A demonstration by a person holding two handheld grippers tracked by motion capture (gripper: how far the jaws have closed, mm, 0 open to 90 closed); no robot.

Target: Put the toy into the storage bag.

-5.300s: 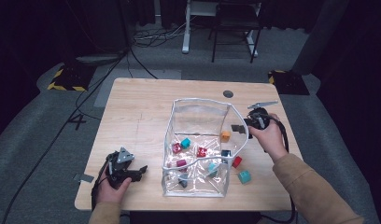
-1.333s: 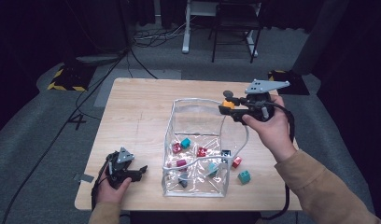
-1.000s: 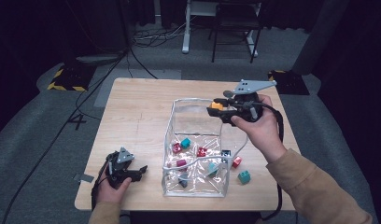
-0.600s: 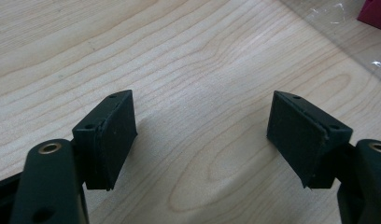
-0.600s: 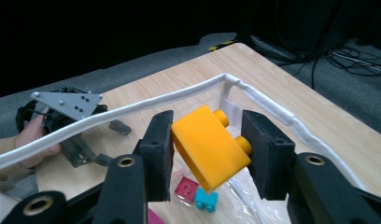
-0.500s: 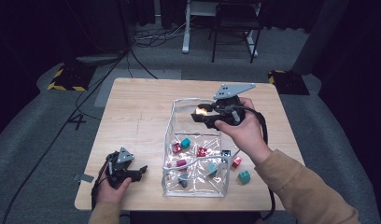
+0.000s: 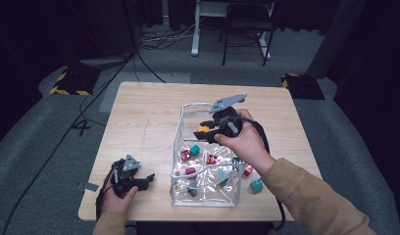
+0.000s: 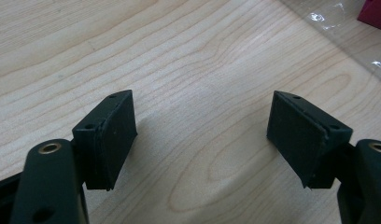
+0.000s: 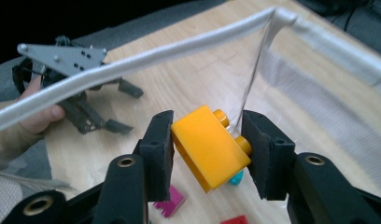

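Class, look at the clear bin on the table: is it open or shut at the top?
Open. The bin's white rim rings an uncovered top, and the right gripper holds an orange brick over it.

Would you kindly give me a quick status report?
Right claw shut on orange brick, over clear bin. Left claw open, on table. Nothing blocking.

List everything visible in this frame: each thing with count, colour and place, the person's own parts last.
Table: one, light wood, centre.
Clear bin: one, see-through with white rim, on the table's right half.
Orange brick: one, held between the right gripper's pads above the bin.
Small blocks: several, red, teal and magenta, inside the bin.
Outside blocks: one teal, one red, on the table right of the bin.
Chair: one, dark, beyond the table.
Left gripper: black, open, resting on the table.
Right gripper: black, shut on the brick.
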